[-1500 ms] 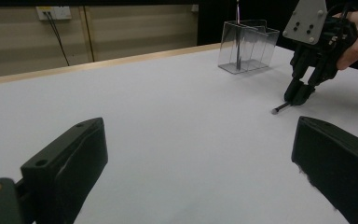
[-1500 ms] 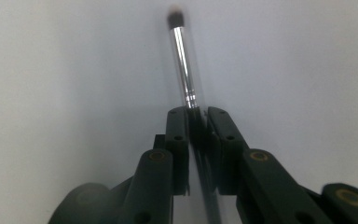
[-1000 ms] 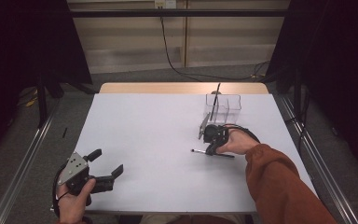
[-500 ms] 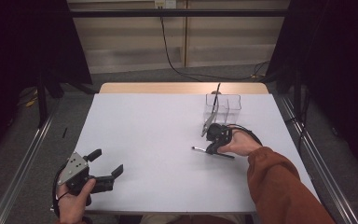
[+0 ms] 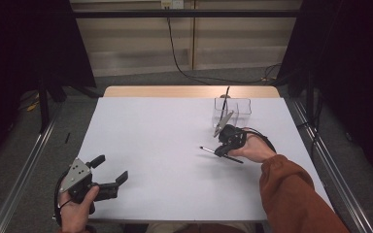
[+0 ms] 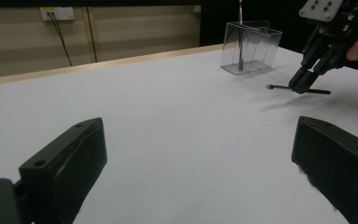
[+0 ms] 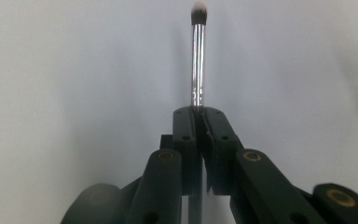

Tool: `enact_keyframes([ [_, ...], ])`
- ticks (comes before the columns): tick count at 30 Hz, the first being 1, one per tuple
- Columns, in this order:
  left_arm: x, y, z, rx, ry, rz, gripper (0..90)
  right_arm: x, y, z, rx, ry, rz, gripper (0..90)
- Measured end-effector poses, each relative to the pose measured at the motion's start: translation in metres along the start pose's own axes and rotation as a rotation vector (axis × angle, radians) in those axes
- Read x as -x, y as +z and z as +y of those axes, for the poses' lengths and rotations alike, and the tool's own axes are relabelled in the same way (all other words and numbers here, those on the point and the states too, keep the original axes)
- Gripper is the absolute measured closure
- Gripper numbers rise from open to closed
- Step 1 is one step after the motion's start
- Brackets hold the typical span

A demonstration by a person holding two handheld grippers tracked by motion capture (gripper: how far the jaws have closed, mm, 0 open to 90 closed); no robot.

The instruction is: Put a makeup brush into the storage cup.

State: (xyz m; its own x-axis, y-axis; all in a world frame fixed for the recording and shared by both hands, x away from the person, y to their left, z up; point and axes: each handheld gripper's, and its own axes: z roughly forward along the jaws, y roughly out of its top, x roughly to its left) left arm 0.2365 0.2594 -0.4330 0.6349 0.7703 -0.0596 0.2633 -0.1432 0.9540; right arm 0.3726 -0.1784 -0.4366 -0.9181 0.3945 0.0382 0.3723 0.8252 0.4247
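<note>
A thin makeup brush (image 5: 208, 149) with a silver ferrule and a pale tip (image 7: 197, 60) is held level just above the white table (image 5: 165, 145), where it casts a shadow. My right gripper (image 5: 221, 152) is shut on its handle, and the bristle end sticks out past the jaws (image 7: 199, 114). In the left gripper view the same brush (image 6: 279, 87) points left from that gripper (image 6: 303, 86). My left gripper (image 5: 110, 168) rests at the near left corner, open, with nothing between its jaws (image 6: 200, 154).
A clear plastic box (image 5: 233, 109) stands at the far right of the table with another dark brush upright in it (image 6: 240, 42). A wooden strip (image 5: 189, 91) runs along the table's far edge. Metal rails run along both sides of the table.
The right gripper and the brush in it have shifted only slightly. The left gripper has stayed where it was.
</note>
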Motion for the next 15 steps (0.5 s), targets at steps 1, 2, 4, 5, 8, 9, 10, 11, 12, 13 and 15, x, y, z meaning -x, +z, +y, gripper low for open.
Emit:
enact_keyframes([
  [1,0.0,0.0,0.0,0.002,-0.003,0.003,3.2,0.0,-0.002,0.0,0.011,0.011,-0.002,84.3],
  [2,0.0,0.0,0.0,0.002,-0.003,0.004,3.2,0.001,-0.003,-0.001,0.031,0.013,-0.002,84.3],
  [4,0.0,0.0,0.0,0.001,-0.005,0.006,3.2,0.002,-0.006,-0.001,0.055,0.032,-0.005,84.3],
  [5,0.0,0.0,0.0,0.001,-0.005,0.006,3.2,0.002,-0.007,-0.002,0.067,0.039,-0.006,84.3],
  [8,0.0,-0.001,0.0,0.002,-0.003,0.006,3.1,0.003,-0.008,-0.002,0.101,0.063,-0.017,84.3],
  [9,0.0,-0.001,0.0,0.004,-0.004,0.007,3.2,0.003,-0.01,-0.003,0.115,0.076,-0.021,84.3],
  [10,0.0,-0.002,0.0,0.004,-0.007,0.008,3.2,0.003,-0.01,-0.003,0.124,0.085,-0.027,84.3],
  [11,0.0,-0.002,-0.001,0.005,-0.009,0.009,3.2,0.004,-0.012,-0.005,0.151,0.103,-0.026,84.3],
  [12,0.0,-0.002,-0.001,0.004,-0.008,0.009,3.2,0.004,-0.014,-0.005,0.168,0.117,-0.028,84.3],
  [13,0.0,-0.002,-0.001,0.006,-0.008,0.008,3.2,0.005,-0.015,-0.007,0.191,0.125,-0.023,84.3],
  [15,0.0,-0.003,-0.001,0.005,-0.007,0.008,3.2,0.007,-0.017,-0.01,0.229,0.153,-0.011,84.3],
])
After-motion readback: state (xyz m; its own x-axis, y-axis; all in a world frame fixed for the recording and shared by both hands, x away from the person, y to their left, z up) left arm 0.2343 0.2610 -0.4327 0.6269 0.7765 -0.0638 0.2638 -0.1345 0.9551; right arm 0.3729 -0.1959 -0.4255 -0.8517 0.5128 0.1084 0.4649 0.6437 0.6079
